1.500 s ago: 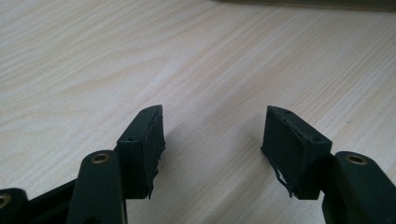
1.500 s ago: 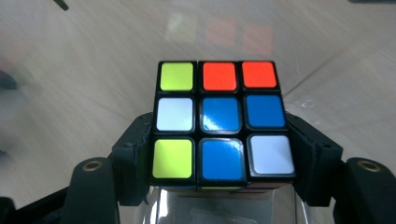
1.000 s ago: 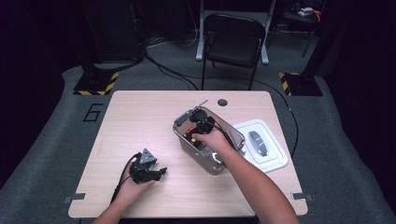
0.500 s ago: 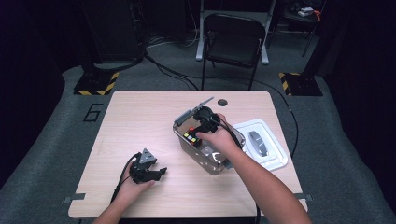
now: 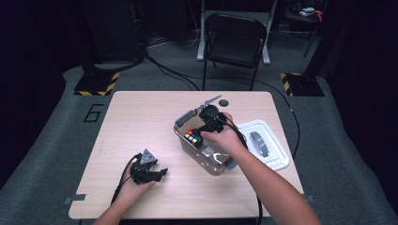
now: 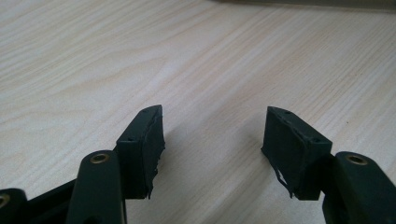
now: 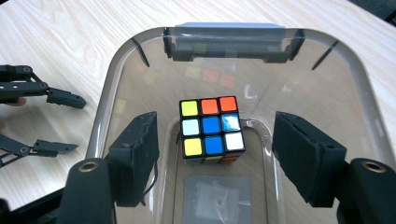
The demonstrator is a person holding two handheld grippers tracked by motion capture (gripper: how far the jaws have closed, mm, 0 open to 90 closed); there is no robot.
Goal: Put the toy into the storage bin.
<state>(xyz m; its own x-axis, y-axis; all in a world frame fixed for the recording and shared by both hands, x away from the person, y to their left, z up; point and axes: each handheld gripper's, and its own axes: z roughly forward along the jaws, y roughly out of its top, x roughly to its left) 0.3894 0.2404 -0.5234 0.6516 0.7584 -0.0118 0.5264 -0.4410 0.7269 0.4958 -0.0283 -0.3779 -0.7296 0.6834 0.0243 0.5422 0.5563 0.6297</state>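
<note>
A scrambled Rubik's cube (image 5: 192,137) (image 7: 211,129) lies on the floor of a clear plastic bin (image 5: 210,164) (image 7: 109,79) right of the table's middle. My right gripper (image 5: 202,127) (image 7: 214,135) hovers over the bin and points down into it. Its jaws stand open either side of the cube without touching it. My left gripper (image 5: 162,173) (image 6: 210,135) rests low over the bare wooden table (image 5: 141,122) (image 6: 187,46) near the front left, open with nothing between its jaws. The left gripper (image 7: 56,121) also shows beside the bin in the right gripper view.
A white lid (image 5: 277,159) with a grey handle (image 5: 259,143) lies on the table right of the bin. A grey latch (image 7: 224,44) sits on the bin's far rim. A black chair (image 5: 234,44) stands behind the table.
My right hand has lifted and drawn back from deep inside the bin, uncovering the cube on the bin floor. The left gripper has stayed put.
</note>
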